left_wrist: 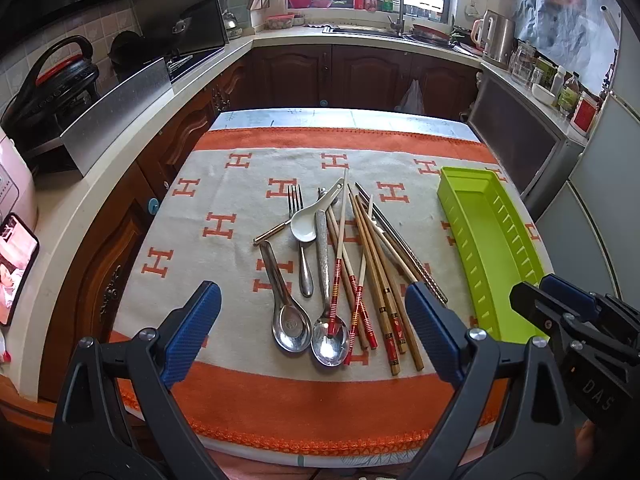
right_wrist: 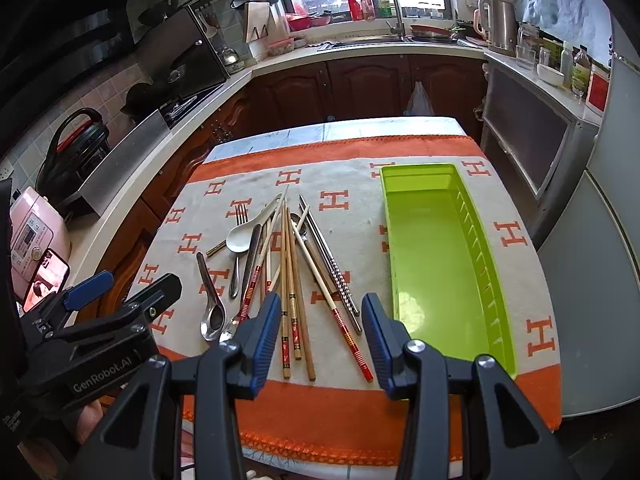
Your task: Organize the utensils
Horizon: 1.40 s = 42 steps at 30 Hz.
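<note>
A pile of utensils lies mid-table on the orange and white cloth (left_wrist: 224,280): metal spoons (left_wrist: 291,326), a white ceramic spoon (left_wrist: 304,227), a fork (left_wrist: 295,200), wooden chopsticks (left_wrist: 380,280) and metal chopsticks (left_wrist: 404,248). A green plastic tray (left_wrist: 492,248) lies empty to their right, also in the right wrist view (right_wrist: 436,264). My left gripper (left_wrist: 312,332) is open above the near end of the pile. My right gripper (right_wrist: 320,340) is open over the chopstick ends (right_wrist: 292,332), left of the tray. Neither holds anything.
Kitchen counters run along the left and back, with a black cooker (left_wrist: 60,80), a pink appliance (right_wrist: 32,236), a phone (left_wrist: 16,268) and a sink (left_wrist: 372,32). A grey cabinet (left_wrist: 528,148) and fridge (right_wrist: 600,216) stand right of the table.
</note>
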Each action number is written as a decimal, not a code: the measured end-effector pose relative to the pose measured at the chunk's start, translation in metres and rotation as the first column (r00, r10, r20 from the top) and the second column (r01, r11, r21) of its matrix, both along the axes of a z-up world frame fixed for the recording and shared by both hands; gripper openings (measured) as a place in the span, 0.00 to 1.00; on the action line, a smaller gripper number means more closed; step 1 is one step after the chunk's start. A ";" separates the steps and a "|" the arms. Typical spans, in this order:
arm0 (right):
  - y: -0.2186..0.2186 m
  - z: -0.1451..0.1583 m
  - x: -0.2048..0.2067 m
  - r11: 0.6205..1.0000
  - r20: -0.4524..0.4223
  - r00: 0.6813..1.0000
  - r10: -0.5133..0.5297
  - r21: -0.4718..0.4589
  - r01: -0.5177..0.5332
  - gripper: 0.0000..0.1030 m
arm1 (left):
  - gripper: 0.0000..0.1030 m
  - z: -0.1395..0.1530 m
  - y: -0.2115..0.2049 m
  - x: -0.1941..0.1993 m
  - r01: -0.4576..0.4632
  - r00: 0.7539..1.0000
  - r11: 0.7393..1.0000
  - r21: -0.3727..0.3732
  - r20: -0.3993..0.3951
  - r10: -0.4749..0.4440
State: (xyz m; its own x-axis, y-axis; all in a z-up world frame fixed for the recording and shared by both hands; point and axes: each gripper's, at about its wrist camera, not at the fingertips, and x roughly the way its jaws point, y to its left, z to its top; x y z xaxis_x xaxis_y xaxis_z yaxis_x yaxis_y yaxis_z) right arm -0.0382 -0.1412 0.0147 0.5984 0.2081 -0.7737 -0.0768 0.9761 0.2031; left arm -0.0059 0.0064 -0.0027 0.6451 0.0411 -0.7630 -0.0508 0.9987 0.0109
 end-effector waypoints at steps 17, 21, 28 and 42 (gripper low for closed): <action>0.003 -0.005 0.001 1.000 -0.018 1.000 0.010 0.006 -0.010 0.41 | 0.90 -0.001 -0.001 -0.001 0.002 1.000 1.000 0.001 0.001 -0.002; 0.005 -0.006 0.001 1.000 -0.021 1.000 0.013 0.006 -0.013 0.41 | 0.90 -0.001 -0.001 -0.001 0.002 1.000 1.000 0.002 0.001 -0.002; 0.007 -0.008 0.001 1.000 -0.022 1.000 0.015 0.005 -0.014 0.41 | 0.90 -0.003 -0.001 -0.001 0.004 1.000 1.000 0.001 -0.002 -0.004; 0.008 -0.010 0.003 1.000 -0.025 1.000 0.015 0.005 -0.015 0.41 | 0.90 -0.003 -0.001 -0.001 0.003 1.000 1.000 0.001 -0.002 -0.003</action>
State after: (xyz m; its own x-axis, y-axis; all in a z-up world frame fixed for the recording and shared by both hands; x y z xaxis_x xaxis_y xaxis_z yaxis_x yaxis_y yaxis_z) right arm -0.0356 -0.1329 0.0052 0.5753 0.2206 -0.7876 -0.0864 0.9740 0.2097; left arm -0.0066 0.0057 -0.0053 0.6438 0.0399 -0.7642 -0.0472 0.9988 0.0124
